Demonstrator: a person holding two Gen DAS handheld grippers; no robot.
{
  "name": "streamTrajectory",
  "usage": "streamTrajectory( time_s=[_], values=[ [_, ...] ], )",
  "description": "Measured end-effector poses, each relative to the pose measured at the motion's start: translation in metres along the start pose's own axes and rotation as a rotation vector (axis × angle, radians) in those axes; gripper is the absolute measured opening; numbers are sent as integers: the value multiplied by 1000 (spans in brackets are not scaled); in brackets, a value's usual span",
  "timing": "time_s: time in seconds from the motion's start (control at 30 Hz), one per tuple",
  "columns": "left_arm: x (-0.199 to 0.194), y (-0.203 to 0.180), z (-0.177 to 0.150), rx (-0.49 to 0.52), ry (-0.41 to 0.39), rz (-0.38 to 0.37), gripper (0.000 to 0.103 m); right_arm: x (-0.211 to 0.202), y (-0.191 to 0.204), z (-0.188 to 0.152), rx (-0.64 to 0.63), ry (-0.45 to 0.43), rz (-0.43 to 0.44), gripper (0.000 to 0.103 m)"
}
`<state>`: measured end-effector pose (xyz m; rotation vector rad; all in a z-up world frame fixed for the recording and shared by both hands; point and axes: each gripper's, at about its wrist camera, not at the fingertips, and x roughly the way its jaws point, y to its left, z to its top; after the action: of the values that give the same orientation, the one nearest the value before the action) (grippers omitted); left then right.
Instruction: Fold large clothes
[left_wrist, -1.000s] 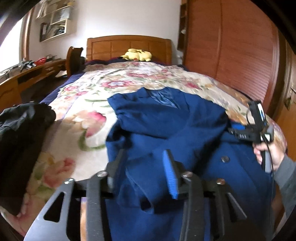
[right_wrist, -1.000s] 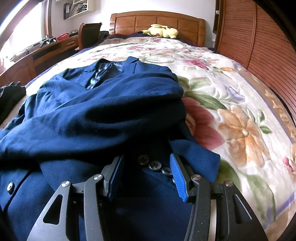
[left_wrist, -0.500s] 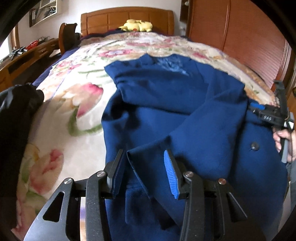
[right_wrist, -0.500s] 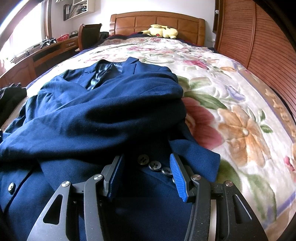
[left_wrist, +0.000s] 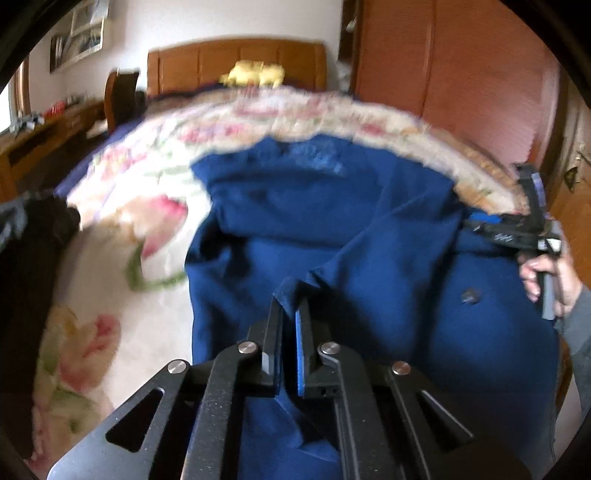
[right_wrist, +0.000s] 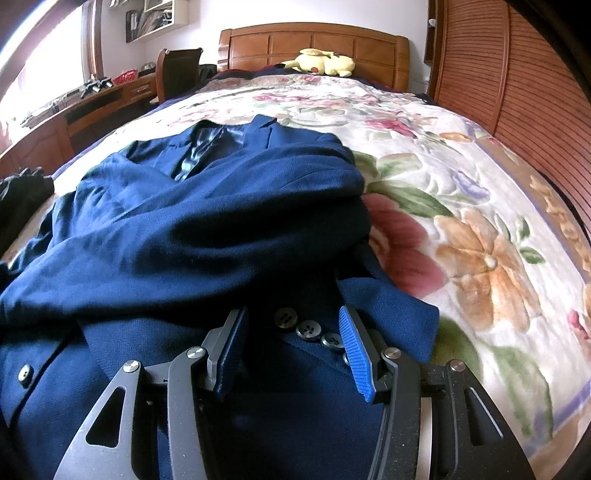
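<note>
A navy blue jacket (right_wrist: 207, 221) lies on the floral bedspread (right_wrist: 480, 229), collar toward the headboard, one sleeve folded across its front. In the left wrist view the jacket (left_wrist: 332, 229) fills the middle. My left gripper (left_wrist: 289, 314) is shut on a fold of the jacket's sleeve edge and holds it raised. My right gripper (right_wrist: 291, 325) is open, its jaws resting on the jacket on either side of a row of cuff buttons (right_wrist: 308, 329). The right gripper also shows at the right edge of the left wrist view (left_wrist: 517, 232), in a hand.
A black garment (left_wrist: 33, 266) lies at the bed's left edge. A yellow plush toy (right_wrist: 325, 62) sits by the wooden headboard (right_wrist: 314, 40). A wooden wardrobe (right_wrist: 517, 74) runs along the right side, a desk (right_wrist: 74, 110) and chair on the left.
My left gripper has closed on the jacket's sleeve edge and lifted it; the left view is now blurred with motion. The right gripper has not moved.
</note>
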<state>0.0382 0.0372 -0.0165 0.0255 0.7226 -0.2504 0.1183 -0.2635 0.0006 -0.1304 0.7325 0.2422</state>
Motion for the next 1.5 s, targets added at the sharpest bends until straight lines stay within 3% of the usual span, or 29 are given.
streamTrajectory(
  time_s=[0.27, 0.6, 0.67, 0.87, 0.93, 1.17, 1.3, 1.5],
  values=[
    [-63, -33, -10, 73, -80, -73, 6, -47, -6, -5, 7, -34, 1, 53],
    [-81, -57, -46, 90, -48, -123, 7, -108, 7, -18, -44, -81, 11, 53],
    [-86, -54, -48, 71, -53, -125, 18, -116, 14, -19, -68, -88, 18, 53],
    [-113, -34, -41, 23, -125, -86, 41, -130, 24, -23, -106, -103, 35, 53],
    [-117, -29, -38, 23, -144, -54, 43, -133, 27, -24, -115, -105, 40, 53],
    [-84, -8, -31, 16, -91, 8, 45, -137, 33, -24, -134, -110, 61, 53],
    [-58, -3, -36, 17, -40, 14, 46, -136, 33, -27, -144, -96, 57, 64],
    [-28, 0, -46, 1, 31, 12, 46, -132, 31, -38, -159, -54, 41, 66]
  ],
)
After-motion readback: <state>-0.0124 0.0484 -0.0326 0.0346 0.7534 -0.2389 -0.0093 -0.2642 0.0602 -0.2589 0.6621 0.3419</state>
